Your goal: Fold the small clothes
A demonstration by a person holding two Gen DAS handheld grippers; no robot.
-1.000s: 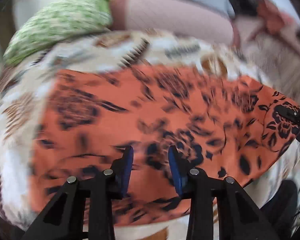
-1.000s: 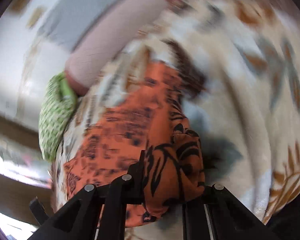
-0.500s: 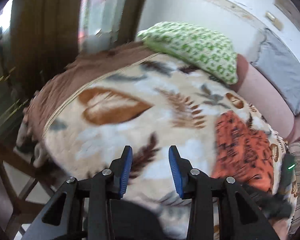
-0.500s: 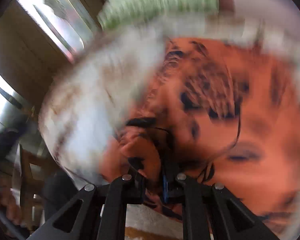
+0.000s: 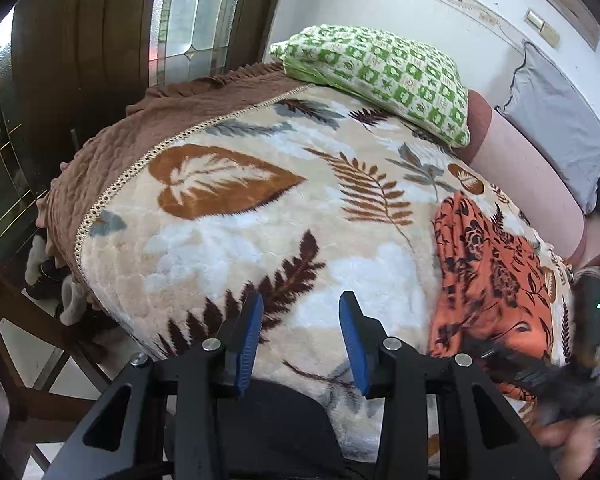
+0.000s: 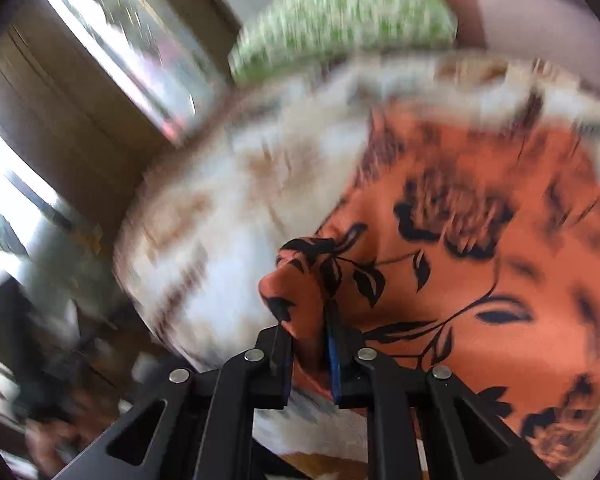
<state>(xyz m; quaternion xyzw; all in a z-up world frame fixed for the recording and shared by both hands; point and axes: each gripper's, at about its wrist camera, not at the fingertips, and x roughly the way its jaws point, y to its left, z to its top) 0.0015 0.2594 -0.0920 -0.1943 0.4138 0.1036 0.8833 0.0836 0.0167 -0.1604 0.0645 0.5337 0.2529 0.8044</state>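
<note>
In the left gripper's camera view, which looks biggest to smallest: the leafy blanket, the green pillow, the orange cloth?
1. Leafy blanket, by far.
2 and 3. Green pillow and orange cloth look alike; distance differs, so unranked.

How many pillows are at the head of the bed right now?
1: a green-checked pillow at the far end of the leaf-print blanket, against the wall. Others may be hidden out of frame.
</note>
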